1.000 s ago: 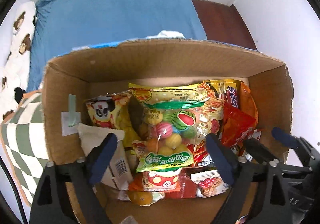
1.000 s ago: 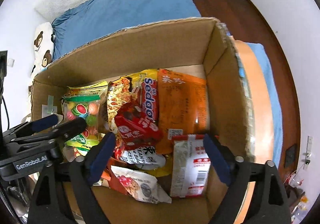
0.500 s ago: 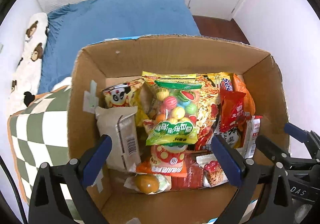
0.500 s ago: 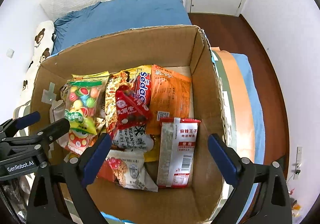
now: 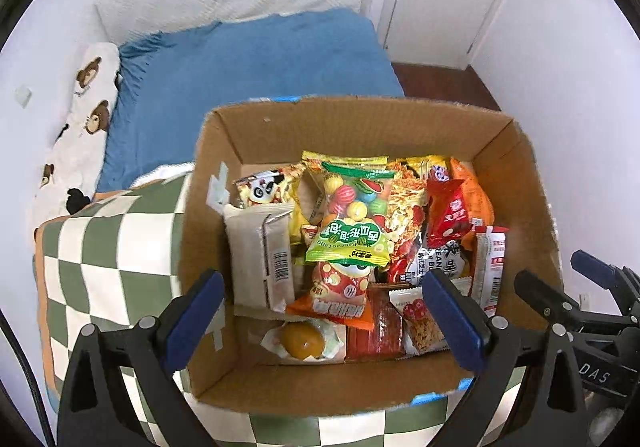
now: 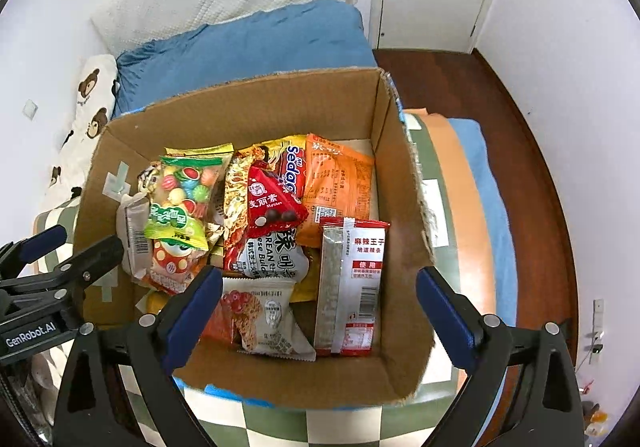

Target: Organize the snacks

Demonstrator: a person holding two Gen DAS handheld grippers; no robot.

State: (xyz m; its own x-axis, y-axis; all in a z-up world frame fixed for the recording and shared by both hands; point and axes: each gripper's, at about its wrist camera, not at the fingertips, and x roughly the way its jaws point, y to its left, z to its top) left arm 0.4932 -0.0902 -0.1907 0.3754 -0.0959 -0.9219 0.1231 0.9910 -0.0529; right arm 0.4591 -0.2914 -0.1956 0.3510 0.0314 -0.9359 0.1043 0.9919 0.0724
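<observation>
I see one cardboard box (image 5: 516, 183) on the checked blanket (image 5: 100, 255), packed with many snack bags (image 5: 348, 243), and my two claws, left claw (image 5: 324, 321) and right claw (image 6: 320, 317), have just spread wide, holding nothing, now higher above it than before.

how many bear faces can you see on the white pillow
3 brown bear faces on the white bear-print pillow in the right wrist view: one near the top, one below, a smaller one lower left. Others may be hidden.
</observation>
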